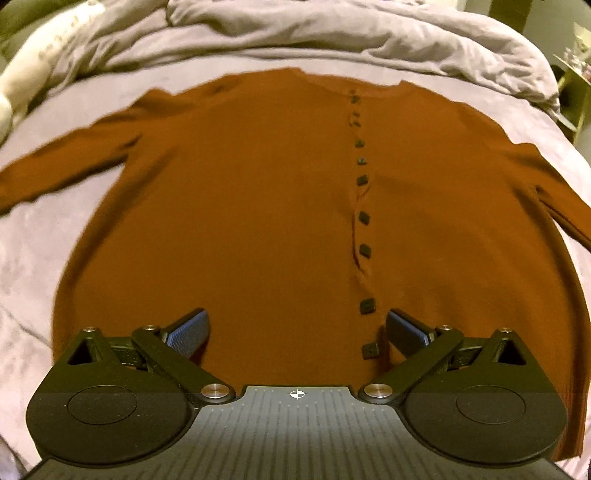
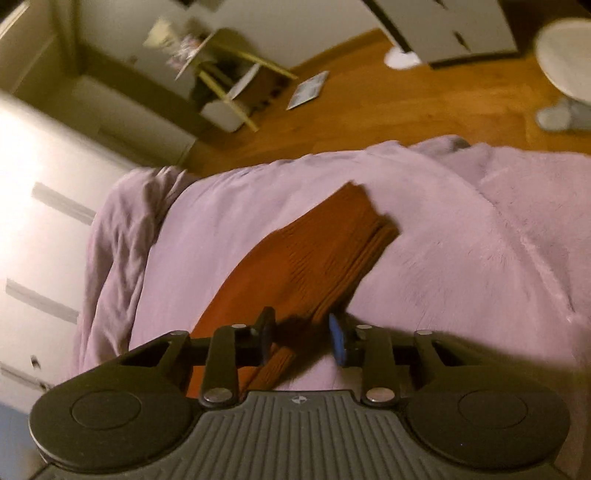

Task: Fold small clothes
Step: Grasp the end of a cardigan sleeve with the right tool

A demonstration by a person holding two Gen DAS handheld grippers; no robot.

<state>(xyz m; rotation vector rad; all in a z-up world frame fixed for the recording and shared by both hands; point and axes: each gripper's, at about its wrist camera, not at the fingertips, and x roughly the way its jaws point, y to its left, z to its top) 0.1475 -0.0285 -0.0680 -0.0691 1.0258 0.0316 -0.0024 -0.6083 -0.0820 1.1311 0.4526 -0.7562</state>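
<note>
A rust-orange button-front cardigan lies spread flat, front up, on a lilac bed cover, with both sleeves stretched out to the sides. A row of dark buttons runs down its front. My left gripper hangs open over the lower part near the hem, with nothing between its fingers. In the right wrist view one cardigan sleeve with a ribbed cuff lies across the bed cover. My right gripper has its jaws narrowed, with the sleeve fabric bunched between the pads.
A rumpled grey duvet is heaped beyond the collar. Past the bed edge is a wooden floor with a small cluttered stand, a paper and a slipper. A white drawer unit stands beside the bed.
</note>
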